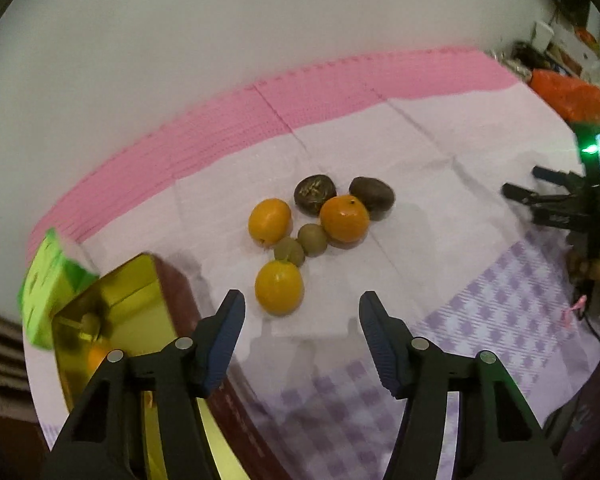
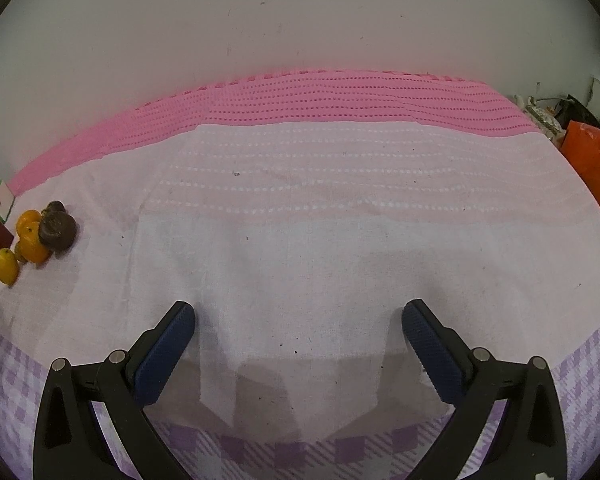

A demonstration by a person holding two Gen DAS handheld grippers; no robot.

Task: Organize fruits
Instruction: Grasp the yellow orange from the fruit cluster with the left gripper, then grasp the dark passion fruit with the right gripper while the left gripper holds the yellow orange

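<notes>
A cluster of fruit lies on the pink cloth in the left wrist view: a near orange (image 1: 279, 288), a far left orange (image 1: 269, 221), a right orange (image 1: 344, 218), two small green kiwis (image 1: 312, 239), and two dark brown fruits (image 1: 315, 194). My left gripper (image 1: 302, 310) is open and empty, just short of the near orange. A gold tin (image 1: 112, 312) with dark red sides stands at the left, with an orange fruit inside. My right gripper (image 2: 298, 320) is open and empty over bare cloth; the fruit cluster (image 2: 46, 236) shows at its far left.
A green carton (image 1: 46, 280) stands behind the tin. The right gripper (image 1: 560, 208) shows at the right edge of the left wrist view. An orange bag (image 2: 592, 160) and clutter sit off the table's right end. A grey wall runs behind.
</notes>
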